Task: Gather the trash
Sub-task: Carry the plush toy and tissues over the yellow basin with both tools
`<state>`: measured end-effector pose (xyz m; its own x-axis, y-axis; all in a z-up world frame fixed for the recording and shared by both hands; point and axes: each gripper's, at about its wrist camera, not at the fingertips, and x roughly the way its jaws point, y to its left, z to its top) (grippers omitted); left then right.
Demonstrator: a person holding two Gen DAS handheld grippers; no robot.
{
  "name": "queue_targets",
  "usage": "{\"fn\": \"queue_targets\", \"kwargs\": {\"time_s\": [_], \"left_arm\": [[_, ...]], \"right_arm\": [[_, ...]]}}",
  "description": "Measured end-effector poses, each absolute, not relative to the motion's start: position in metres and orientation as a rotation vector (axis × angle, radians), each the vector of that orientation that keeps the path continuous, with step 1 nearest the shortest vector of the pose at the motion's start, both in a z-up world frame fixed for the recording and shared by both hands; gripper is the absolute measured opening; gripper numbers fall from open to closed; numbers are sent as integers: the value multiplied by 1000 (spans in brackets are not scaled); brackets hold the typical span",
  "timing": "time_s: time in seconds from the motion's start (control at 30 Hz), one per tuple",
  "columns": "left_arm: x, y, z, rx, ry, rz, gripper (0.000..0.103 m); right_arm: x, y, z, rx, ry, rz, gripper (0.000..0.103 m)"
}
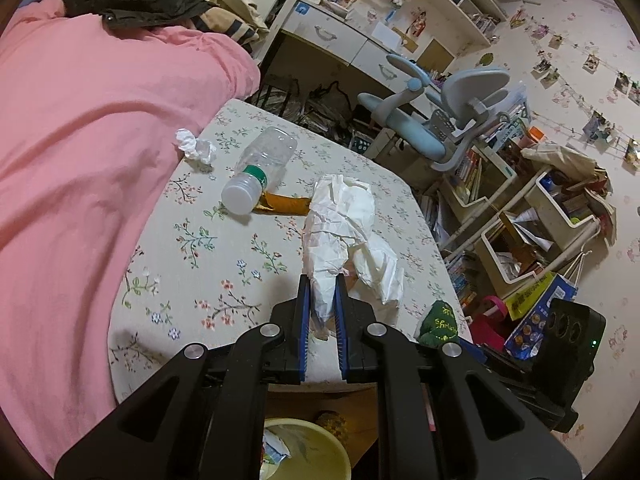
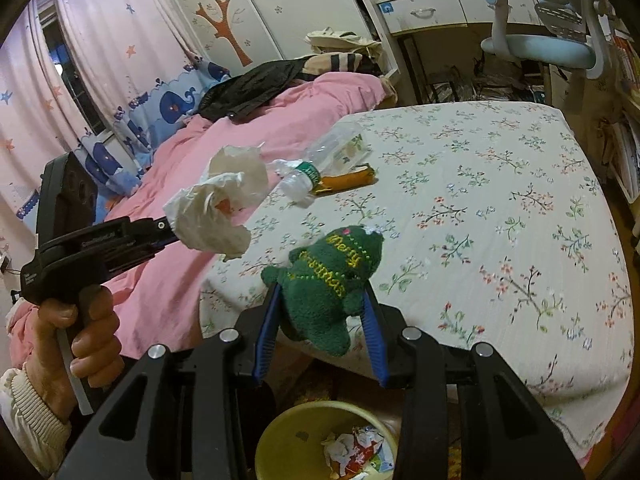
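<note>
- The left gripper (image 1: 323,304) has its jaws closed tight on a wad of crumpled white paper (image 1: 340,224), which the right wrist view shows lifted clear of the bed (image 2: 500,208) and hanging in the air over its near edge.
- The right gripper (image 2: 322,312) has its jaws part-way closed around a green plush toy (image 2: 328,276) stitched "Merry Christmas", held at the bed's near edge; whether it still touches the sheet cannot be told.
- A yellow bin (image 2: 280,432) stands on the floor just below both grippers, with scraps of paper already inside.
- Step in hand, by the look of it: carrying picked-up items from the bed to the bin, the pick done and the drop not yet made.
- Still lying on the flowered sheet: an empty plastic bottle (image 1: 260,168), an orange wrapper (image 1: 286,204) touching its cap end, and a small crumpled tissue (image 1: 194,146) beside the pink quilt (image 1: 80,160).
- The next move likely calls for lowering the paper wad over the bin's mouth and opening the jaws; the wad is light and loose, so it may cling to a pad or drift past the rim unless released low and centred.
</note>
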<state>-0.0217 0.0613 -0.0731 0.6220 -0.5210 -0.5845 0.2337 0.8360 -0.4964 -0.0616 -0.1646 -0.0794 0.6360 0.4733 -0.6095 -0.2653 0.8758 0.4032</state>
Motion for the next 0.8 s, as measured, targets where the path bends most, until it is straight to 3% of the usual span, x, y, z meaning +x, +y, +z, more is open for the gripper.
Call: {"fn": "queue_targets", "kwargs": {"time_s": [0.8], "left_arm": [[-79, 57, -75, -369, 784, -489, 11]], "right_arm": [[-128, -114, -107, 132, 903, 557, 40]]}}
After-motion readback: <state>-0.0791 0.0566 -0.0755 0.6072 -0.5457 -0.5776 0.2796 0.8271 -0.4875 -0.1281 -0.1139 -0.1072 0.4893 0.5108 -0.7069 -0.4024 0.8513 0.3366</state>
